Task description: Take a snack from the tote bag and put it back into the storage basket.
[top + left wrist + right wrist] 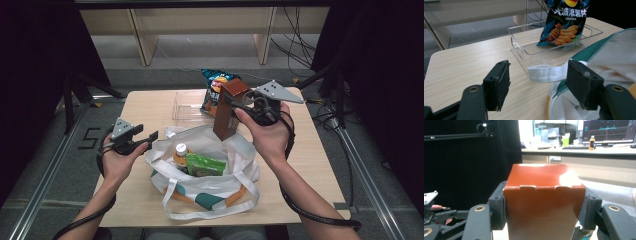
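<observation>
Brown cardboard, a tall carton (227, 107), sits at the upper centre of the high view, lifted clear of the table (150, 107) and tilted, its top end toward the upper right; the right gripper (235, 102) has it clamped, and in the right gripper view both black pads press flat against the carton's two sides (544, 202); the person's right hand (267, 132) holds that gripper from the right of the frame. Just below the carton, at the middle of the high view, lies a white cloth bag (205, 170) with teal and orange patches, its mouth open upward; inside it show a green packet (205, 165) and a bottle (181, 152) with a pale cap. At the left of the frame the left gripper (152, 136) rests at the bag's left edge; in the left gripper view its jaws stand wide apart with nothing pressed between them, a white bag strap (546, 73) lying in the gap beyond them. Behind the bag, at the upper centre, a clear plastic tray (186, 107) holds a dark blue crisp bag (214, 90), standing propped at its right end.
</observation>
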